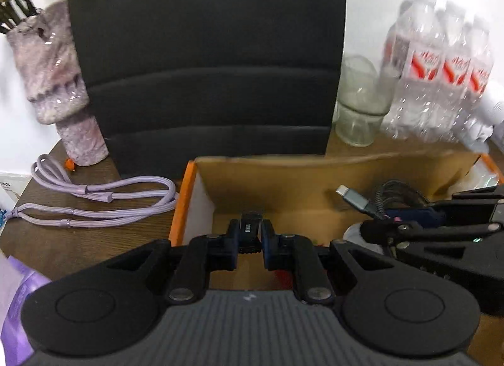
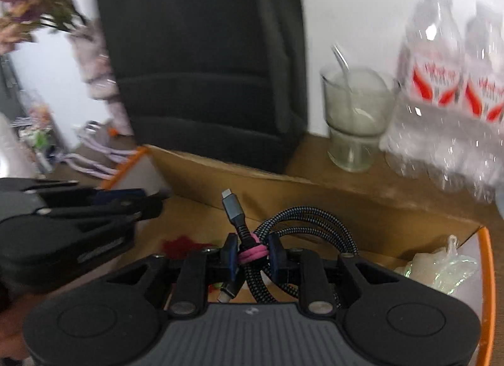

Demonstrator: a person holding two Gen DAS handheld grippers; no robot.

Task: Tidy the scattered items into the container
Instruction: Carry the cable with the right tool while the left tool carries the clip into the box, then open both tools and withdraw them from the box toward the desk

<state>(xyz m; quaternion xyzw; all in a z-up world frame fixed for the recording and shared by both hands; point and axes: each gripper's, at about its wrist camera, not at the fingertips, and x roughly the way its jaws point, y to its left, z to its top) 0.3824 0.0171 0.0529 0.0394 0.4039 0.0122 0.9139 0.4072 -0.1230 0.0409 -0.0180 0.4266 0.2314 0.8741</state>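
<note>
Left wrist view: the left tool (image 1: 251,237) is clamped on a small black rectangular gadget (image 1: 251,226) – held over the orange-edged cardboard box (image 1: 283,183) on the brown wooden counter (image 1: 78,240). A coiled black-and-blue braided cable (image 2: 299,224), bound by a pink tie, is gripped in the right tool (image 2: 253,255) above the same box – a lilac cord (image 1: 104,202) is left lying beside it

Both wrist cameras look steeply down, close above the cardboard box (image 1: 283,177). Both views share the box, the black backrest (image 2: 201,60) far behind, and the bottles (image 1: 441,76) at the right.
</note>
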